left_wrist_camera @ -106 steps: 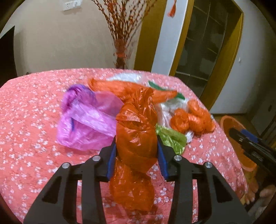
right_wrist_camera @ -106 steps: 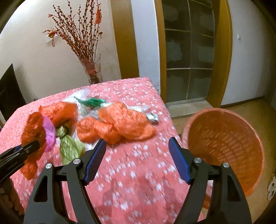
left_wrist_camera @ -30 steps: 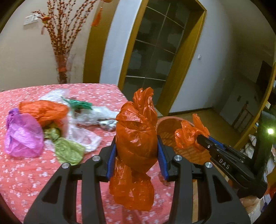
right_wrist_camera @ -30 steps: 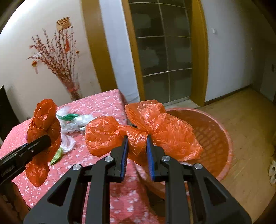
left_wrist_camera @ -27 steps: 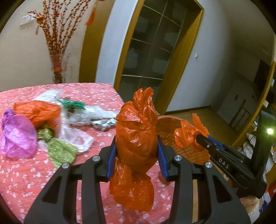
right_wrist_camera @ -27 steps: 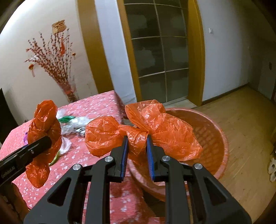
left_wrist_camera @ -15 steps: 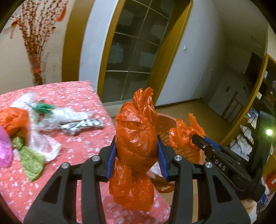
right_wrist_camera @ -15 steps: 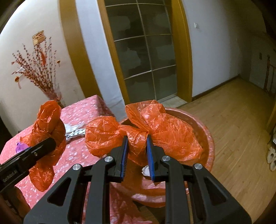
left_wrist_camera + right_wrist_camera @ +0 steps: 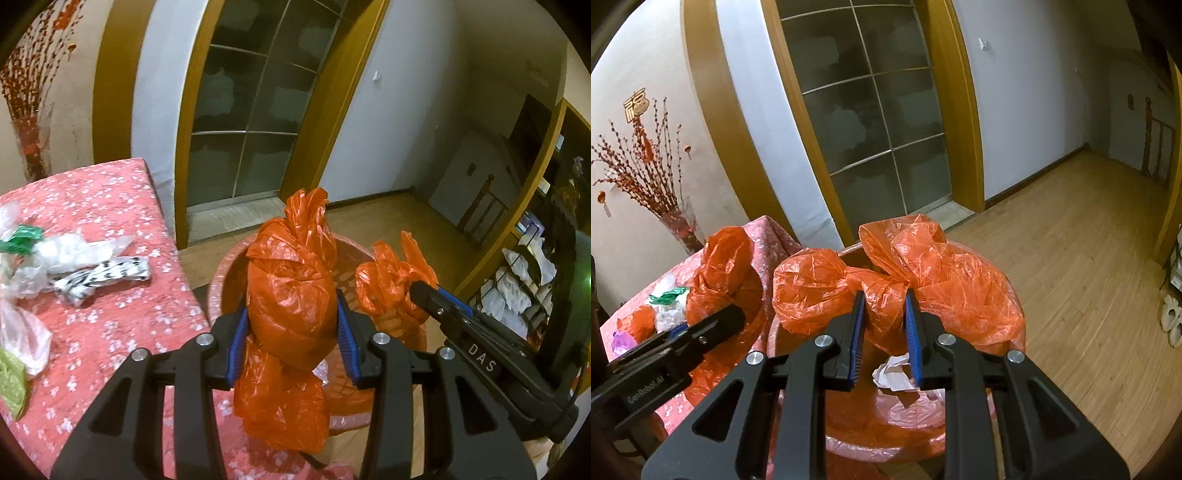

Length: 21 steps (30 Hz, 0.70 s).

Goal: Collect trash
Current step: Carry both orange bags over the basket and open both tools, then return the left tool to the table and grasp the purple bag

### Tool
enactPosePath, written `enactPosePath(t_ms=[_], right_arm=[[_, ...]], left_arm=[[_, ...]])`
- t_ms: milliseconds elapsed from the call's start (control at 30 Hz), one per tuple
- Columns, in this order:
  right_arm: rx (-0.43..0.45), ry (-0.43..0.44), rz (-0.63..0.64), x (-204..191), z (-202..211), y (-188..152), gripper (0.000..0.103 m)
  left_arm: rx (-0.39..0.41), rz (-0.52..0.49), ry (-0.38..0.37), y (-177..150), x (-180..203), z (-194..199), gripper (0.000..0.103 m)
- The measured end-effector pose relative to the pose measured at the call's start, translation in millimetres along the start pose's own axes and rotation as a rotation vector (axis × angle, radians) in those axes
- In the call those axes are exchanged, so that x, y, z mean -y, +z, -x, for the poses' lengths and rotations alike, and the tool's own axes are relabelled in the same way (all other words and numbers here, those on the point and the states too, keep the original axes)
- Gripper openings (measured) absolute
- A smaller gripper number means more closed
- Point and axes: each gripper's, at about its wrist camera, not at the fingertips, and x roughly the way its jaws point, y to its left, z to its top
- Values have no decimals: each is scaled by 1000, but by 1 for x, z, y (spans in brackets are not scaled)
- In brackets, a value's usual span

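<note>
Above the orange basket (image 9: 1015, 291), beside the table edge: two crumpled orange plastic bags held in the air; left gripper (image 9: 291, 328) pinching tall orange bag (image 9: 291, 295) across its bulging middle, blue pads (image 9: 236, 343) pressed into the film, twisted top pointing up, loose tail hanging below the fingers; right gripper (image 9: 884, 332) clamped on knotted orange bag (image 9: 886, 302) at its narrow waist, one puffed lobe to each side of the fingers, film thin, glossy, heavily creased.

Seen from the left wrist view: knotted orange bag (image 9: 391, 284) at the tip of the right gripper (image 9: 421, 291), over the far rim of the basket (image 9: 221, 280). Seen from the right wrist view: tall orange bag (image 9: 720, 273) at the tip of the left gripper (image 9: 735, 317), over the tablecloth corner.

Writing: "DAS" in white on the right gripper's side; "GenRobot.AI" in white on the left gripper's side.

Basket contents: crumpled white paper (image 9: 894, 373) and pale film on the bottom.

Surroundings: table with pink floral cloth (image 9: 110, 302); on it, black-and-white patterned wrapper (image 9: 103, 275), clear plastic bags (image 9: 59, 254), green scrap (image 9: 22, 240), yellow-green bag (image 9: 11, 380) at the near left edge; purple bag (image 9: 622, 339) and another orange bag (image 9: 641, 321) farther back; vase of red-budded branches (image 9: 679, 225) against the wall; frosted glass door (image 9: 871, 110) with wood frame; wood floor (image 9: 1089, 277) to the right.
</note>
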Motion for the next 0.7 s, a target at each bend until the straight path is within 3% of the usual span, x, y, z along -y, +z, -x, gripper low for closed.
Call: enactPosePath(t_ms=[200,300,400,467,700], right_arm=[[-7,8,-13,5,-8,4,22],[-11,16,-22,7,-10,3,26],[-10,10,-27,9,-10,2,38],[-3,5,-25,9,-8,1,55],[29,-23,-14,10,2,0,70]], left_arm=[[-29,0,-1,2,-2,-19,45],[-42,0,3,-1,-4,-24,53],[-40,-1,14,-4,-5,-22,64],[-41,2,29,-5,-10,-21,69],[-33,30,111,-13,-31,-3,77]])
